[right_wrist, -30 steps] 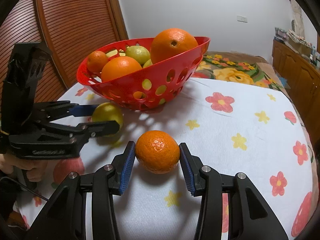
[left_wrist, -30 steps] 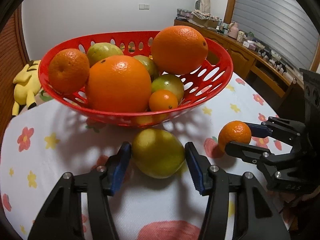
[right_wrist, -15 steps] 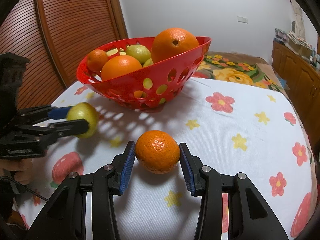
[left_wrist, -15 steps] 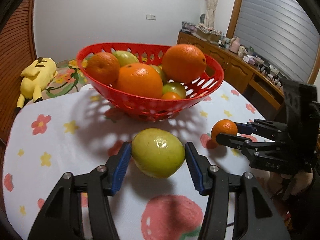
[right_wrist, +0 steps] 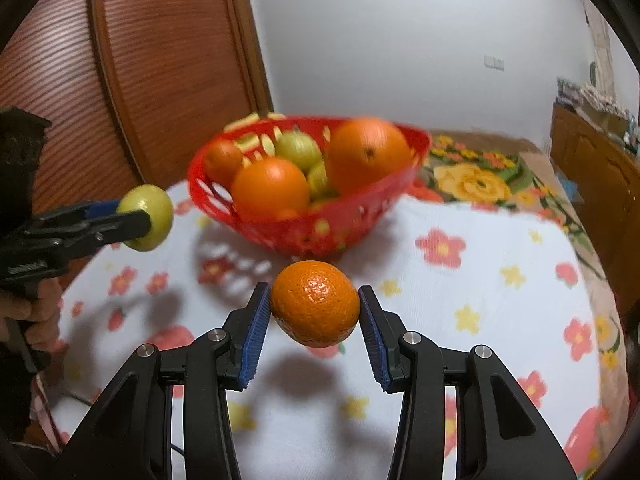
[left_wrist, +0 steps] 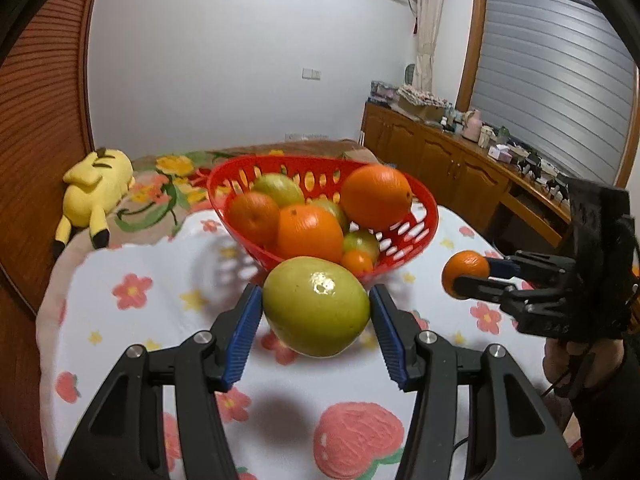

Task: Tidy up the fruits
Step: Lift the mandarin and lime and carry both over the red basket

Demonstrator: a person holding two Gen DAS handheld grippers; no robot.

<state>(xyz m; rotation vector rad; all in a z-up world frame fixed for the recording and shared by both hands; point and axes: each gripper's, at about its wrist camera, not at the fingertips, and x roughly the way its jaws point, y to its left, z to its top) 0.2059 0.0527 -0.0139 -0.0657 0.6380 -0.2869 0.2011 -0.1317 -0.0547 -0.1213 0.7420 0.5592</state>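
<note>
My left gripper point(left_wrist: 316, 312) is shut on a yellow-green fruit point(left_wrist: 316, 306) and holds it above the table, in front of the red basket point(left_wrist: 420, 204). My right gripper point(right_wrist: 315, 307) is shut on a small orange point(right_wrist: 315, 303), also lifted off the cloth. The basket point(right_wrist: 360, 216) holds several oranges and green fruits. The right gripper with its orange point(left_wrist: 466, 274) shows at the right of the left wrist view. The left gripper with the green fruit point(right_wrist: 148, 216) shows at the left of the right wrist view.
The table has a white cloth with flowers and strawberries point(left_wrist: 160, 320). A yellow plush toy point(left_wrist: 94, 184) lies on a floral bed behind it. A wooden cabinet point(left_wrist: 460, 164) with small items stands at the right. A slatted wooden door point(right_wrist: 140, 60) is at the left.
Both grippers have risen from the table with their fruits and drawn back from the basket. The fruits now hang above the cloth, casting shadows below.
</note>
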